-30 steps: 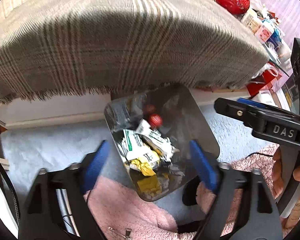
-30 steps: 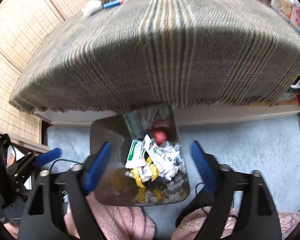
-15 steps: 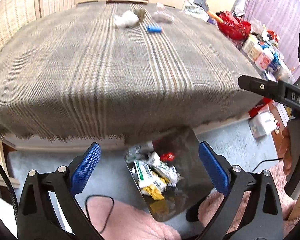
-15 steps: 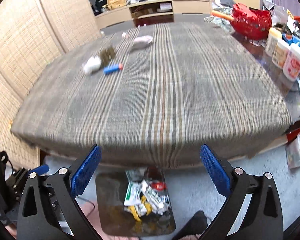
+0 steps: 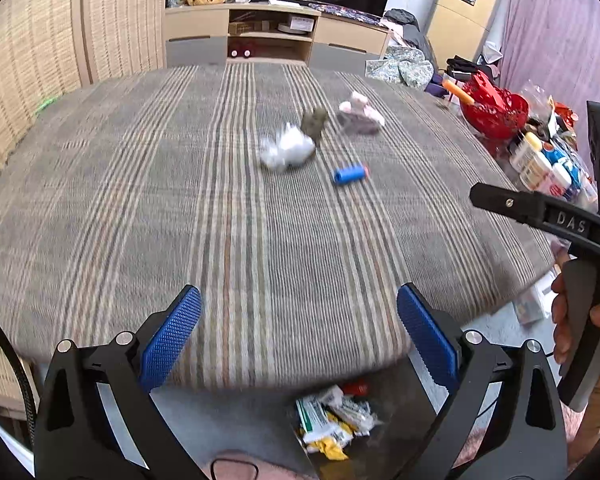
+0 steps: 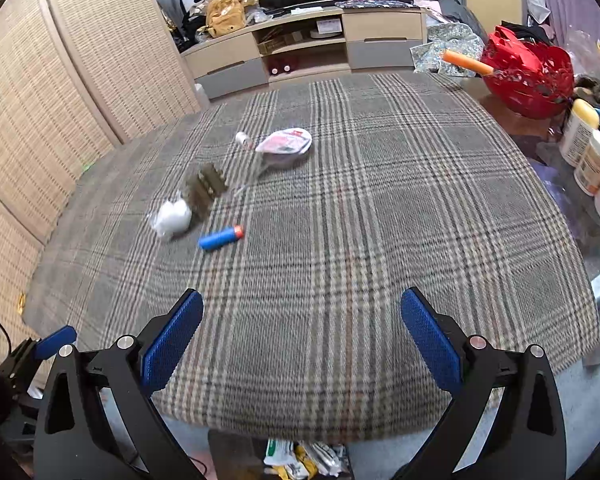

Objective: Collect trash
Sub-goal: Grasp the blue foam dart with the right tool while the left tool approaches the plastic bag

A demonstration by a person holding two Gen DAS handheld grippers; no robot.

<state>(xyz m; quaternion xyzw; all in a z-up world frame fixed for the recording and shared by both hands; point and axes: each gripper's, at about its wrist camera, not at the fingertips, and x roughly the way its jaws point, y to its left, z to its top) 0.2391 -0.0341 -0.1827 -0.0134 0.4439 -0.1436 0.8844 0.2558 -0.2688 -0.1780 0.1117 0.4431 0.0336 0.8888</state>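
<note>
Trash lies on the plaid table cloth [image 6: 360, 220]: a white crumpled wad [image 5: 288, 152] [image 6: 172, 216], a blue tube with an orange cap [image 5: 350, 173] [image 6: 221, 237], a brown ridged piece [image 5: 314, 120] [image 6: 206, 184] and a pink-white packet [image 5: 360, 114] [image 6: 286, 146]. My left gripper [image 5: 298, 340] is open and empty above the table's near edge. My right gripper [image 6: 300, 344] is open and empty, also well short of the trash. A dark bin [image 5: 400, 408] holding wrappers [image 5: 332, 420] [image 6: 304, 460] stands on the floor below the near edge.
Bottles and jars [image 6: 588, 148] and a red bag [image 6: 528, 76] crowd the table's right side. A TV cabinet [image 6: 300, 48] stands beyond. Woven panels [image 6: 60, 100] line the left. The right gripper's body [image 5: 560, 224] shows at the left wrist view's right.
Both grippers have risen from over the floor bin to above the table's near edge. The table top and its trash have come into view. Both jaws have opened wider.
</note>
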